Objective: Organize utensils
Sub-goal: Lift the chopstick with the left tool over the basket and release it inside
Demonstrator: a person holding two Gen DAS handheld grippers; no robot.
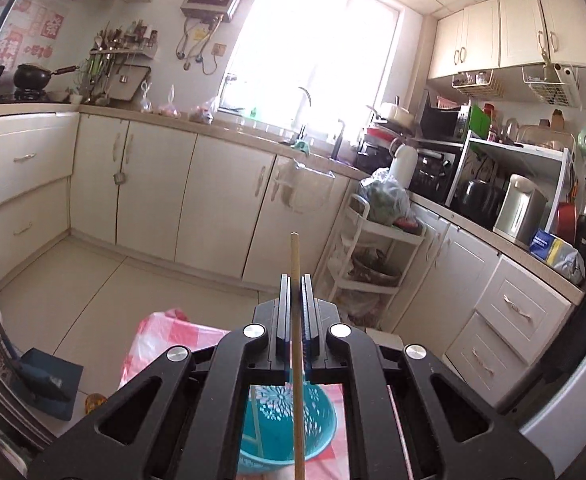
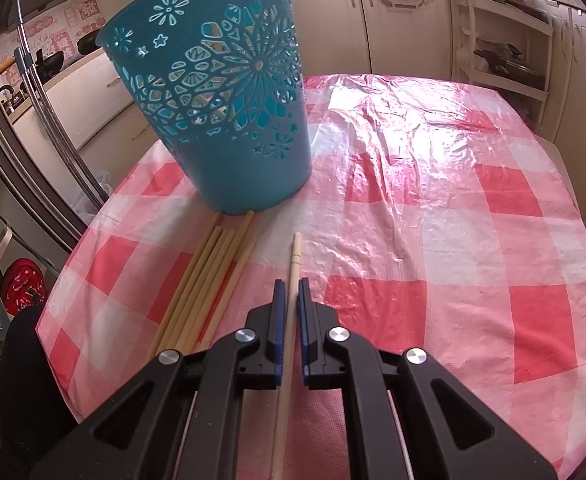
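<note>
My left gripper (image 1: 295, 278) is shut on a wooden chopstick (image 1: 295, 256) and holds it high above the teal perforated basket (image 1: 325, 432), whose open top shows below through the gripper frame. My right gripper (image 2: 292, 282) is shut on another pale chopstick (image 2: 295, 252), low over the red-and-white checked tablecloth (image 2: 433, 220). The teal basket (image 2: 229, 100) stands upright ahead and to the left of it. Several more chopsticks (image 2: 209, 276) lie in a bundle on the cloth just left of the right gripper, their far ends touching the basket's base.
The table's left edge (image 2: 73, 264) drops off near the chopstick bundle. Kitchen cabinets (image 1: 221, 200) and a white rolling rack (image 1: 373, 264) stand beyond the table. A mop handle (image 2: 33, 72) leans at the left.
</note>
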